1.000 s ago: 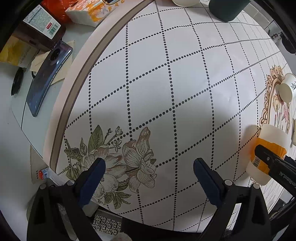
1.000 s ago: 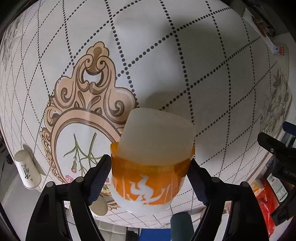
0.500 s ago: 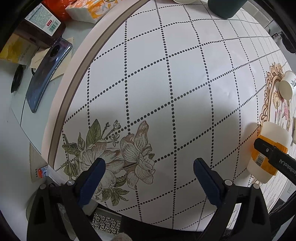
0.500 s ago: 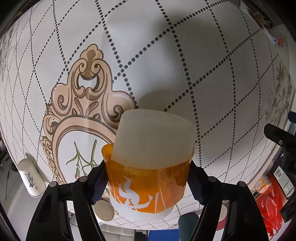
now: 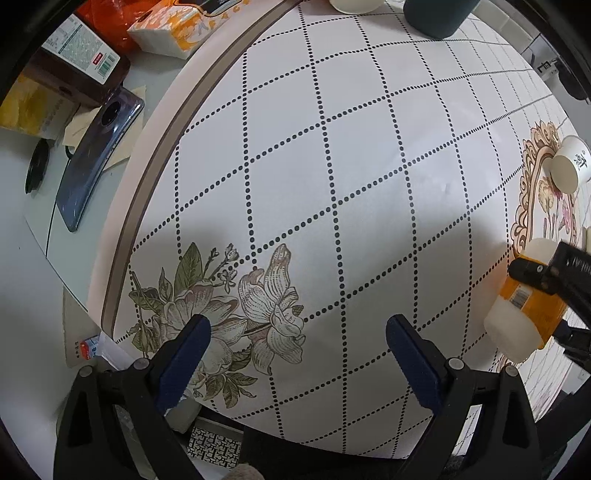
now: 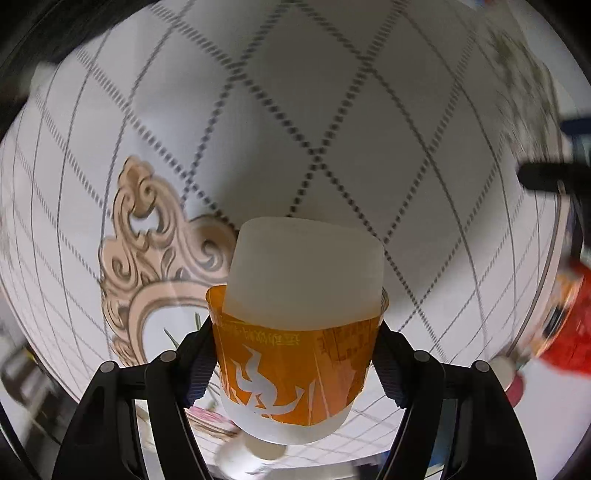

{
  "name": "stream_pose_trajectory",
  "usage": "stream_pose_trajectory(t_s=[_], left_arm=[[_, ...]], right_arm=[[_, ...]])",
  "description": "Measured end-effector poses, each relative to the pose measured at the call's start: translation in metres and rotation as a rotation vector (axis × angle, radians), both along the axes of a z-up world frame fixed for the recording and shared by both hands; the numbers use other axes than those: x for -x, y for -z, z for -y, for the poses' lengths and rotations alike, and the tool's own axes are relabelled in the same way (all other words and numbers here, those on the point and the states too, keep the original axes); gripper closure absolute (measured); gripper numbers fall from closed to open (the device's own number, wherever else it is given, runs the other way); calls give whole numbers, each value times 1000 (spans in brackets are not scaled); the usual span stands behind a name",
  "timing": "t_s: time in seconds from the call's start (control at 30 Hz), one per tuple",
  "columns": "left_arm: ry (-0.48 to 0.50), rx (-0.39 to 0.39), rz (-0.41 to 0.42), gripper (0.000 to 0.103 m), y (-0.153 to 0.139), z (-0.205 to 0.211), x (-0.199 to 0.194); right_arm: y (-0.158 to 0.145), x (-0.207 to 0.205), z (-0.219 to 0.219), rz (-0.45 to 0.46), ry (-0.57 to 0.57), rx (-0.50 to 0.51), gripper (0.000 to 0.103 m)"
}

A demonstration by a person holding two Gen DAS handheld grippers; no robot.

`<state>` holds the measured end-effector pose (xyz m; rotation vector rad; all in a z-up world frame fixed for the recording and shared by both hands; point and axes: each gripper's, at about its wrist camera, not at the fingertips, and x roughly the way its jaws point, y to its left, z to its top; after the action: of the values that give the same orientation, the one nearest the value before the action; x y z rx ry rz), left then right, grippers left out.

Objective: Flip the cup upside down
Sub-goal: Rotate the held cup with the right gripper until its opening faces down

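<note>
Over at the far left of the left wrist view, a dark phone [image 5: 96,162] is lying on the bare tabletop beside a brown box [image 5: 79,70], and a tissue pack [image 5: 184,27] is sitting just beyond them. Next to these, the patterned tablecloth [image 5: 332,166] is spreading across the middle, its printed flower [image 5: 236,306] showing just ahead of the left gripper [image 5: 293,345]. That gripper is hanging over the cloth with its blue-padded fingers [image 5: 184,350] spread wide and nothing between them. A dark green cup [image 5: 436,16] is standing at the cloth's far edge. Further right, a small white paper cup [image 5: 570,164] is lying on its side on the ornate printed frame [image 5: 532,206]. At the right edge, the cup [image 5: 521,314], white with an orange sleeve, is being carried above the cloth. In the blurred right wrist view, the right gripper [image 6: 295,365] is pinching that cup [image 6: 299,321] by its orange band, one finger on each side; its flat closed end is pointing away from the camera and its printed figure is reading upside down. The cup is hanging clear of the cloth.
</note>
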<state>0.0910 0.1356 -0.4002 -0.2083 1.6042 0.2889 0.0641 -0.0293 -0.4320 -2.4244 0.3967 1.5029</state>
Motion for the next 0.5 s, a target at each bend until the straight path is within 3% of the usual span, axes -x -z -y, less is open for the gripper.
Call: stream_pose_trajectory(t_s=[0.2, 0.5], left_arm=[[24, -16, 5, 6, -6, 11, -3], [99, -37, 19, 6, -17, 36, -11]], right_arm=[[-4, -6, -17, -26, 257, -54, 28], [-14, -36, -31, -68, 834, -154, 28]])
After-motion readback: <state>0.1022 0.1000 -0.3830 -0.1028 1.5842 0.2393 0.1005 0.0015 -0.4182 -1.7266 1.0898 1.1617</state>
